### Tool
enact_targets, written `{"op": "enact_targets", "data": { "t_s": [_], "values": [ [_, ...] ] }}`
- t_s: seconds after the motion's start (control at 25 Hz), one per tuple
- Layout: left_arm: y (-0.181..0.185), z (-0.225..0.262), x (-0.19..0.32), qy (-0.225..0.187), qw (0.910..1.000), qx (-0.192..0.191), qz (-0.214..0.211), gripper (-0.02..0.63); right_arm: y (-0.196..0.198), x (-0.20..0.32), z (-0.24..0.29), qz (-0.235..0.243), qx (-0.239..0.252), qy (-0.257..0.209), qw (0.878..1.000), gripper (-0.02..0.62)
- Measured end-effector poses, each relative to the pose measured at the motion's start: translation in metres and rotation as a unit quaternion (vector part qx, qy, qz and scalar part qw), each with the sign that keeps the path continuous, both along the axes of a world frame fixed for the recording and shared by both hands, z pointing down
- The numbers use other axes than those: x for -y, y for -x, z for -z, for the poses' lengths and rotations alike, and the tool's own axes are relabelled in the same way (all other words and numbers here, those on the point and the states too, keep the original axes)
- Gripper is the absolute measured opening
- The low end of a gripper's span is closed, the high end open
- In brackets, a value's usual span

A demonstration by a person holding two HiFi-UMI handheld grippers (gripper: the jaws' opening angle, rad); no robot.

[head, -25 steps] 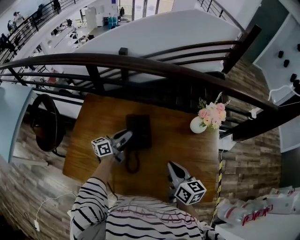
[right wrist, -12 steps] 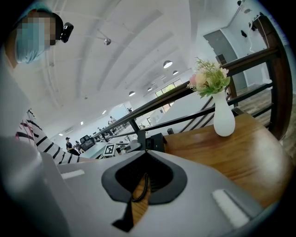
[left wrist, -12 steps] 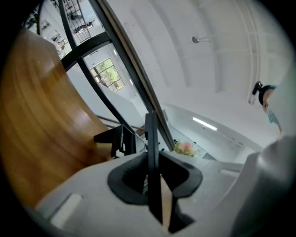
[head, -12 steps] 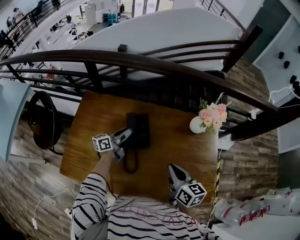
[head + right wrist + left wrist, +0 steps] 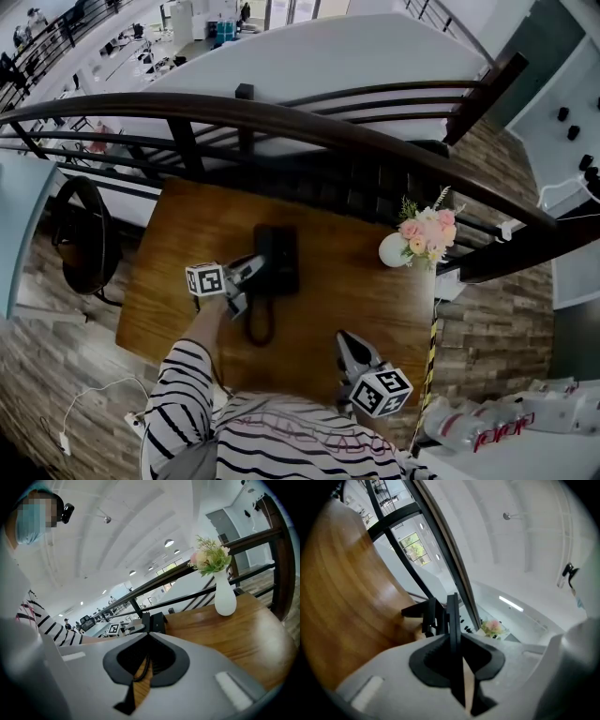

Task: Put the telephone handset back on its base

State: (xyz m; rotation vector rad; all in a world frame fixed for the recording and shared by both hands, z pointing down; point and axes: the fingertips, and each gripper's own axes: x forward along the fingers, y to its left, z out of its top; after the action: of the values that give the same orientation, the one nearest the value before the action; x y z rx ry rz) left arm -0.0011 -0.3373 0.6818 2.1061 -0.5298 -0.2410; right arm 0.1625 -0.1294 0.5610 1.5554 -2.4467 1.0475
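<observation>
Black handset (image 5: pixel 453 616) is pinched tight in my left gripper (image 5: pixel 249 272) mid-frame so it lines up with the base (image 5: pixel 281 261), while my right gripper (image 5: pixel 345 339) sits closed and empty lower right.

Surface: a rectangular brown wooden surface (image 5: pixel 178 281) with visible grain.
Railing: a dark curved handrail (image 5: pixel 309 127) on dark posts, just beyond the surface's far edge.
Floor: floor planks (image 5: pixel 506 309) in mixed brown tones; a white cable (image 5: pixel 94 403) lies at lower left.
Chair: a dark round-backed chair (image 5: pixel 80 234) beside the surface's left edge.
Vase: a white vase (image 5: pixel 396 249) of pink flowers on the surface's far right corner.
Lower level: past the railing, an open office (image 5: pixel 141 56) with desks, seen from above.
Ceiling: a white ribbed ceiling (image 5: pixel 117 527) with round lamps (image 5: pixel 168 543) lit.
Right wall: a white wall (image 5: pixel 553 159) carrying several small dark pegs.
Tape: a yellow-and-black strip (image 5: pixel 436 375) along the surface's right side.
</observation>
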Motion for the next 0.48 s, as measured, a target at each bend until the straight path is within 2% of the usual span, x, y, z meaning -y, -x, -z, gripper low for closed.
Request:
{"op": "enact_targets", "data": {
  "t_s": [0.48],
  "values": [
    [-0.001, -0.004, 0.0053, 0.029, 0.9992, -0.028, -0.003, 0.072, 0.0074, 0.0038, -0.0044, 0.008, -0.004, 0.006, 1.0, 0.001]
  ]
}}
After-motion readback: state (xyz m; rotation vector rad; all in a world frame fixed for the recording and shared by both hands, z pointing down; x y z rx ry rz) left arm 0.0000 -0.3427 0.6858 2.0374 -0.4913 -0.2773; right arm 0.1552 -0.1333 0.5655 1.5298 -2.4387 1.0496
